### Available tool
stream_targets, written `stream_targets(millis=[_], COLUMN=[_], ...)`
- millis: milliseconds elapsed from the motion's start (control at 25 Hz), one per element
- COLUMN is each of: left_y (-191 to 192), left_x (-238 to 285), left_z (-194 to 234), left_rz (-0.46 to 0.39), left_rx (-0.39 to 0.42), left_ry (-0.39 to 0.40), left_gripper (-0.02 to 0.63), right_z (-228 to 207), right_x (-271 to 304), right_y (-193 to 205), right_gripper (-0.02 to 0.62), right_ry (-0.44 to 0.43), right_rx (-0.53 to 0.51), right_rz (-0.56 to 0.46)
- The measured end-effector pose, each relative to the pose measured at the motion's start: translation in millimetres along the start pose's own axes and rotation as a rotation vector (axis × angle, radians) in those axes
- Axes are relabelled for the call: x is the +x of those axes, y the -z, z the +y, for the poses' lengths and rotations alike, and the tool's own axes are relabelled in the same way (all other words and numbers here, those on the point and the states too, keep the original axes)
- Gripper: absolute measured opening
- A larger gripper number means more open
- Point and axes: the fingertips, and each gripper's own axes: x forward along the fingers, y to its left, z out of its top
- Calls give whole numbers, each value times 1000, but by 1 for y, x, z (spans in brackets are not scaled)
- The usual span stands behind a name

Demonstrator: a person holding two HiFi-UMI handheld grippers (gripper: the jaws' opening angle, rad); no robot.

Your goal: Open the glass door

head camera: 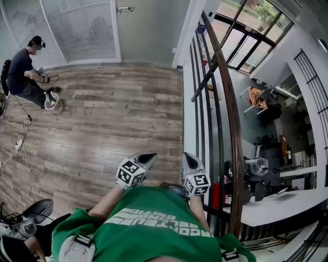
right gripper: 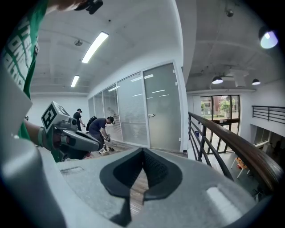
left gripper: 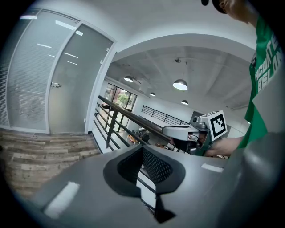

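The glass door (head camera: 146, 30) is way down at the far end of the walkway, well apart from both claws, so nothing has been touched yet. It looks like a tall frosted pane in a pale frame: stiff, probably heavy, and too slick and flat for a claw to grab. The sensible place to take hold is the small metal lever handle (head camera: 124, 9) near its edge. It's likely hard and smooth, so a squeeze across the bar should beat poking at it.

The left claw (head camera: 149, 157) and right claw (head camera: 189, 159) sit close in front of the person's green shirt. Both have their ribbed dark pads pressed together on nothing. Grey wood-plank floor (head camera: 102, 117) runs up to the door, with a rounded wooden railing (head camera: 225, 92) on dark metal bars alongside.
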Motion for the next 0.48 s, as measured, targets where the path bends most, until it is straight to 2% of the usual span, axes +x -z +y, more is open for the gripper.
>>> stream_targets(millis=[280, 480], left_y=[1, 3], left_x=[19, 35], left_z=[-15, -33], left_rz=[19, 28], left_rx=[18, 28], left_ry=[3, 4], left_gripper=[15, 15], right_z=[-19, -46], right_x=[-16, -38], right_y=[9, 25], right_gripper=[-9, -8], right_ry=[17, 48], right_rx=[1, 37], right_rz=[-1, 4])
